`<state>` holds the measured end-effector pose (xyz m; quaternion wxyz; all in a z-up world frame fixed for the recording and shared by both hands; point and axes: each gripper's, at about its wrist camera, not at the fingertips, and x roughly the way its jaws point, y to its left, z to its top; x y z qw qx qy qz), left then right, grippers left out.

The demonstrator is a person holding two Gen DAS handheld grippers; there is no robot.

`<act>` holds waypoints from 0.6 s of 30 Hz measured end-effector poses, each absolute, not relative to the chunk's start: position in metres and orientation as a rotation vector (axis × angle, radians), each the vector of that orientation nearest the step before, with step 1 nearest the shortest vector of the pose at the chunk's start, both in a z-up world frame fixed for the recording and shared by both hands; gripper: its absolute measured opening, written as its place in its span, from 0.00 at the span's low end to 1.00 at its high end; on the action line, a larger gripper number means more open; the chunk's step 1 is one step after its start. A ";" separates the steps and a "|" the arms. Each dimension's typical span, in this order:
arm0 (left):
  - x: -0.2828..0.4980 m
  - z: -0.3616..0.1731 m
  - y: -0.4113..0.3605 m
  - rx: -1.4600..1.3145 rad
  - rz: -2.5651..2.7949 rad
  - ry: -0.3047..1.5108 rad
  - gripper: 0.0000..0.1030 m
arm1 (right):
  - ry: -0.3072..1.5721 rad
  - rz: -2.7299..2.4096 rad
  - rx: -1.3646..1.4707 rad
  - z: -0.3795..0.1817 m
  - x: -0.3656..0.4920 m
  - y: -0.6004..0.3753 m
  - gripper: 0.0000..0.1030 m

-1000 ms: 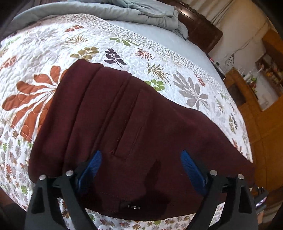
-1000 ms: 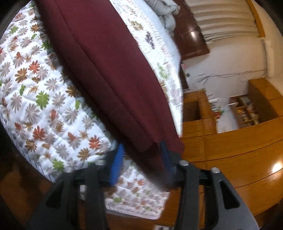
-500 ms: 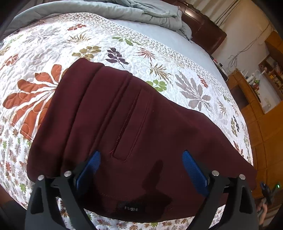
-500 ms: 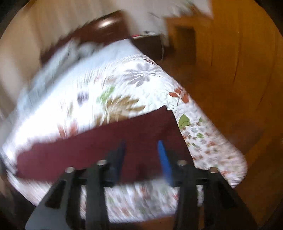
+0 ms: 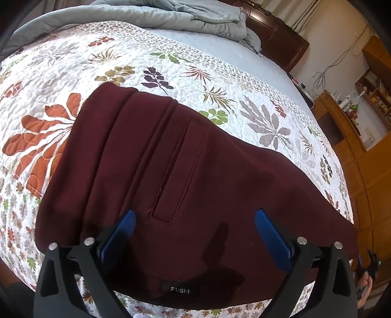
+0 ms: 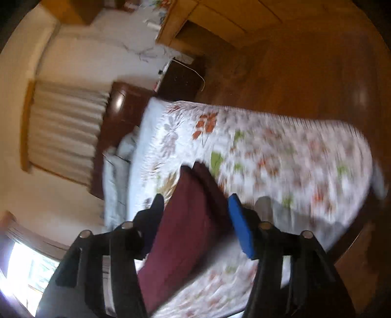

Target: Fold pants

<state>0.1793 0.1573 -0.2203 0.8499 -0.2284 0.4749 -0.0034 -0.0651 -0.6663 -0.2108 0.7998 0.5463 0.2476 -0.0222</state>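
Observation:
The maroon pants (image 5: 185, 186) lie flat across the floral quilt (image 5: 146, 63), waist end with a FUSHI label (image 5: 180, 290) toward me. My left gripper (image 5: 195, 227) is open above the waist area, holding nothing. In the blurred, rolled right wrist view my right gripper (image 6: 195, 208) is open, with the leg end of the pants (image 6: 188, 215) seen between its blue pads (image 6: 240, 227), not gripped as far as the blur shows.
A grey duvet (image 5: 171, 14) is bunched at the head of the bed by the dark headboard (image 5: 281, 39). Wooden cabinets (image 5: 361, 127) and wood floor (image 6: 305, 73) lie beyond the bed's right side. A curtained window (image 6: 63, 127) is on the wall.
My right gripper opened, let go of the pant leg end and swung and rolled sharply away. My left gripper stayed open over the waist, drifting slightly.

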 end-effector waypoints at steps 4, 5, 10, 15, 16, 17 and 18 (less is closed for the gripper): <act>0.180 -0.219 0.156 -0.482 -0.003 1.007 0.96 | 0.548 -0.023 1.289 -0.239 -0.071 -0.650 0.65; 0.179 -0.218 0.157 -0.489 -0.005 1.009 0.96 | 0.554 -0.019 1.292 -0.243 -0.067 -0.645 0.65; 0.176 -0.218 0.163 -0.536 -0.011 1.010 0.96 | 0.529 -0.030 1.316 -0.253 -0.057 -0.639 0.74; 0.176 -0.220 0.159 -0.513 -0.001 1.008 0.96 | 0.510 0.000 1.306 -0.247 -0.030 -0.634 0.74; 0.176 -0.220 0.159 -0.512 0.001 1.009 0.96 | 0.504 0.006 1.299 -0.244 -0.025 -0.634 0.74; 0.177 -0.220 0.159 -0.514 0.002 1.010 0.96 | 0.502 0.009 1.303 -0.244 -0.022 -0.633 0.73; 0.177 -0.220 0.160 -0.518 0.001 1.010 0.96 | 0.495 0.008 1.318 -0.245 -0.020 -0.634 0.73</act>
